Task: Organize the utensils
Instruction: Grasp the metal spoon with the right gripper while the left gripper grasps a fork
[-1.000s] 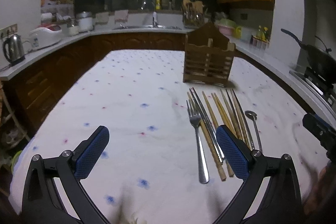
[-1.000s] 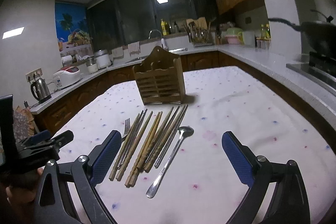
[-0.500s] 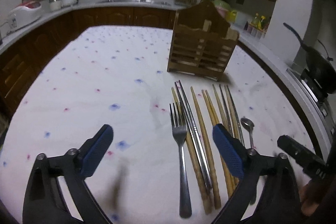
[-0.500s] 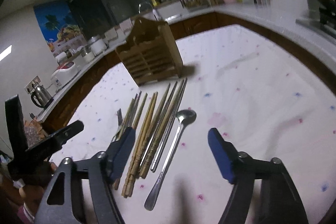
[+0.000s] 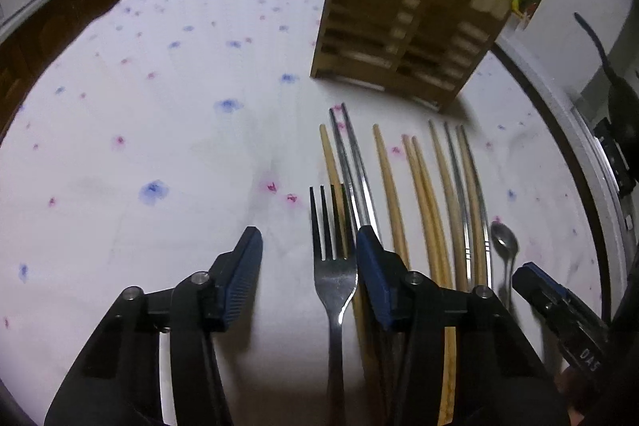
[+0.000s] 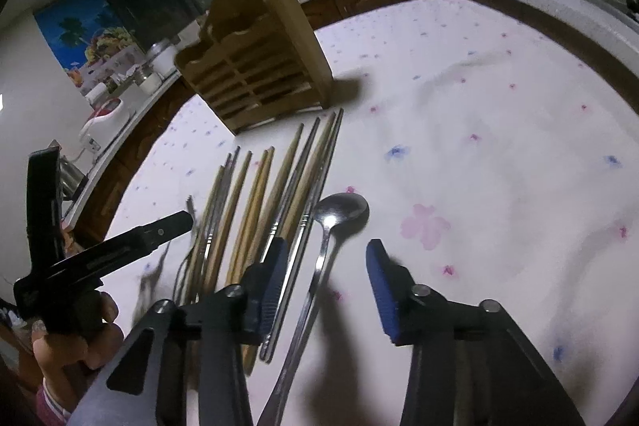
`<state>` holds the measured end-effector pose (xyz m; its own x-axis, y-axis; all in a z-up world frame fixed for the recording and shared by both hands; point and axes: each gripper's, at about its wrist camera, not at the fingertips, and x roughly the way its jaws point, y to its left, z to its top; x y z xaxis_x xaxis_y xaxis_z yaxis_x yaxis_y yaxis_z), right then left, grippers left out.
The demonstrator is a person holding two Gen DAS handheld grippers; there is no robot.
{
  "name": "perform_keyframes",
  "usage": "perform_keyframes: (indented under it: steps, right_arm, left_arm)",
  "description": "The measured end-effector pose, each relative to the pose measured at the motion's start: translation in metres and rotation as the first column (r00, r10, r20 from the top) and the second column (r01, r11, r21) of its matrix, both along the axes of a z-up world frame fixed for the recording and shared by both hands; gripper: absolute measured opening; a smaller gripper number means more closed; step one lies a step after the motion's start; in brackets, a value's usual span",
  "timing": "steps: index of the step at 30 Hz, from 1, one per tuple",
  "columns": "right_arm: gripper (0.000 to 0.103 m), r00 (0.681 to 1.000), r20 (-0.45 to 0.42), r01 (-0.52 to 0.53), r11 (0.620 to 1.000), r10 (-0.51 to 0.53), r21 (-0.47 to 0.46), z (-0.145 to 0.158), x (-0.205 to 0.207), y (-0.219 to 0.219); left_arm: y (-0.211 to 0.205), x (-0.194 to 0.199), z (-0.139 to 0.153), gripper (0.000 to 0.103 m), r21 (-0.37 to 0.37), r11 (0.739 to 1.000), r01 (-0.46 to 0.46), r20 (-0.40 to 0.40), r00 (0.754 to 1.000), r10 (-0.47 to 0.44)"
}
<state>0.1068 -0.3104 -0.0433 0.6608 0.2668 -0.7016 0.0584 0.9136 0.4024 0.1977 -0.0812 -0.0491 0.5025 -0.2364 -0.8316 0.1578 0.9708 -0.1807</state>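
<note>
Task stage: opening, with nothing yet sorted. Read from left to right across the flowered tablecloth, the left wrist view shows the left gripper, whose jaws have just been closing and stand partly apart. The fork lies between them, close against the right-hand pad; no pad presses on it, so it is not yet gripped.

Next comes the row of chopsticks, wooden and metal mixed, lying side by side with their tips toward the wooden holder. At the right end of the row lies the spoon.

In the right wrist view the right gripper straddles the spoon's handle. Its jaws have also just been closing and remain apart from the handle on both sides. The hand carrying the left gripper shows at the far left of that view.

The holder stands upright just beyond the chopstick tips; how its compartments are filled cannot be told, since their openings face away. Judged from this layout, every utensil on the cloth remains to be moved. The fork and spoon appear to be the first picks.
</note>
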Motion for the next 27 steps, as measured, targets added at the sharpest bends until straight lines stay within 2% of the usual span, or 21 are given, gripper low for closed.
perform_keyframes:
  steps: [3,4,5,6,7,8,9,15,19,22,24,27]
  right_arm:
    - [0.036,1.0,-0.013,-0.005,1.0,0.004,-0.012,-0.003,0.006,0.001]
    - [0.035,1.0,-0.014,-0.009,1.0,0.009,-0.02,-0.003,0.008,0.001]
    - [0.035,1.0,-0.015,-0.011,1.0,0.011,-0.022,-0.002,0.009,0.002]
    - [0.033,1.0,-0.016,-0.013,1.0,0.013,-0.024,-0.002,0.01,0.002]
    - [0.02,1.0,-0.022,-0.02,0.999,0.019,-0.026,-0.002,0.011,0.003]
    - [0.01,0.999,-0.029,-0.026,0.999,0.025,-0.019,-0.003,0.012,0.003]
    - [0.006,0.999,-0.032,-0.031,0.999,0.031,0.008,-0.003,0.012,0.0]
    - [0.002,0.999,0.014,-0.035,0.999,0.035,0.015,0.01,0.002,-0.001]
    - [0.002,0.998,0.046,-0.033,0.999,0.033,0.015,0.022,-0.003,-0.002]
    - [0.002,0.997,0.066,-0.032,0.999,0.031,0.014,0.029,-0.006,0.0]
    - [0.002,0.997,0.077,-0.031,0.999,0.029,0.023,0.034,-0.009,0.001]
    - [0.002,0.994,0.099,-0.036,0.999,0.034,0.02,0.042,-0.014,0.004]
  left_arm:
    - [-0.002,0.004,0.001,0.046,0.015,1.0,0.005,0.001,1.0,-0.005]
    - [-0.001,0.005,0.002,0.04,0.013,1.0,0.007,-0.001,1.0,-0.007]
    - [-0.001,0.006,0.002,0.027,0.009,1.0,0.01,-0.005,1.0,-0.01]
    - [0.001,0.007,0.002,0.02,-0.007,1.0,0.017,-0.013,1.0,-0.017]
    - [0.003,0.008,0.003,0.02,-0.018,1.0,0.02,-0.023,1.0,-0.021]
    - [0.007,0.008,0.004,0.02,-0.032,0.999,0.021,-0.028,0.999,-0.022]
    - [0.008,0.008,0.004,0.02,-0.04,0.999,0.02,-0.028,0.999,-0.022]
    - [0.035,-0.004,0.014,0.019,-0.135,0.991,0.0,-0.026,1.0,-0.004]
    - [0.052,-0.018,0.031,0.018,-0.171,0.985,-0.008,0.012,1.0,0.01]
    - [0.061,-0.03,0.045,0.003,-0.191,0.982,-0.001,0.043,0.999,0.009]
    - [0.066,-0.038,0.054,0.0,-0.215,0.977,0.008,0.066,0.998,0.006]
    - [0.067,-0.048,0.065,0.0,-0.191,0.981,0.022,0.113,0.994,0.0]
